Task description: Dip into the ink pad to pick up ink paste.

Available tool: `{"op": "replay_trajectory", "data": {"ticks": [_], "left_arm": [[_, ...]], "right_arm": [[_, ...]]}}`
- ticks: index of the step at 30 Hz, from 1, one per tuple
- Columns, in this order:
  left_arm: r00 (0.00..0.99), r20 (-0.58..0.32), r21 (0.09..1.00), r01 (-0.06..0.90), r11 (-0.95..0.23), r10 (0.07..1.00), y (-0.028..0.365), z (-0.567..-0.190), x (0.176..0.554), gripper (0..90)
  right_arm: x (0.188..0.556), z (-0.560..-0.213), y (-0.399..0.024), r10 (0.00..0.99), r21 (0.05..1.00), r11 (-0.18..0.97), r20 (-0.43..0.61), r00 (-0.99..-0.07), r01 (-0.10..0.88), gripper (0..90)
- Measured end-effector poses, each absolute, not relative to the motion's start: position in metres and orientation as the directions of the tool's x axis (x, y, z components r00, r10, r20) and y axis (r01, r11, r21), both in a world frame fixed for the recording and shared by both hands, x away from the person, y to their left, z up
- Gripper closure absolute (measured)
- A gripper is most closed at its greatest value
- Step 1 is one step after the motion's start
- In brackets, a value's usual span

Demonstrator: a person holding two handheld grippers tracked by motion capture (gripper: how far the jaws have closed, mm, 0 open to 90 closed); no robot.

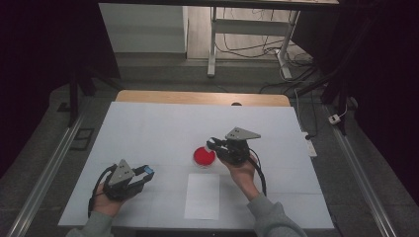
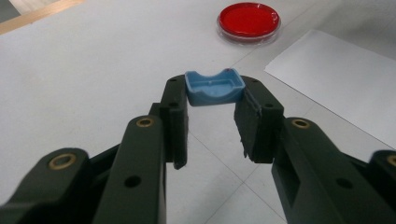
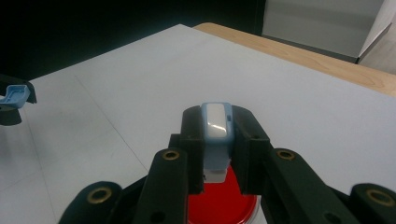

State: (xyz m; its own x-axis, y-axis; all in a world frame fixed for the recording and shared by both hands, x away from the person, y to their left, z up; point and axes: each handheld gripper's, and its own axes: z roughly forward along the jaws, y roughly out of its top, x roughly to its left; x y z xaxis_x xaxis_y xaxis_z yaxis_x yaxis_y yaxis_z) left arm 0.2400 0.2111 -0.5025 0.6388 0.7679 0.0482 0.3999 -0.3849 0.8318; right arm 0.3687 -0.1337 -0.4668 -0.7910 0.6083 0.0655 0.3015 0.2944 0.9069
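No text, label, brand, number or sign can be read anywhere in these pictures. The white sheet [image 1: 202, 195] lying on the surface [image 1: 148, 133] is blank on its visible face. The red dish [image 2: 248, 21] carries no marking that can be made out, and neither does the blue piece [image 2: 214, 87] nor the pale blue and white piece [image 3: 216, 123].
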Motion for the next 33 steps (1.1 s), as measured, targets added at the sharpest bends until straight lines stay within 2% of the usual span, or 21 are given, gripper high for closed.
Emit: {"op": "replay_trajectory", "data": {"ticks": [33], "left_arm": [[0.637,0.047,0.831,0.402,-0.384,0.769,0.212,-0.503,0.241,64.8]], "right_arm": [[0.352,-0.454,-0.154,0.601,0.916,0.28,0.066,-0.797,0.287,75.3]]}}
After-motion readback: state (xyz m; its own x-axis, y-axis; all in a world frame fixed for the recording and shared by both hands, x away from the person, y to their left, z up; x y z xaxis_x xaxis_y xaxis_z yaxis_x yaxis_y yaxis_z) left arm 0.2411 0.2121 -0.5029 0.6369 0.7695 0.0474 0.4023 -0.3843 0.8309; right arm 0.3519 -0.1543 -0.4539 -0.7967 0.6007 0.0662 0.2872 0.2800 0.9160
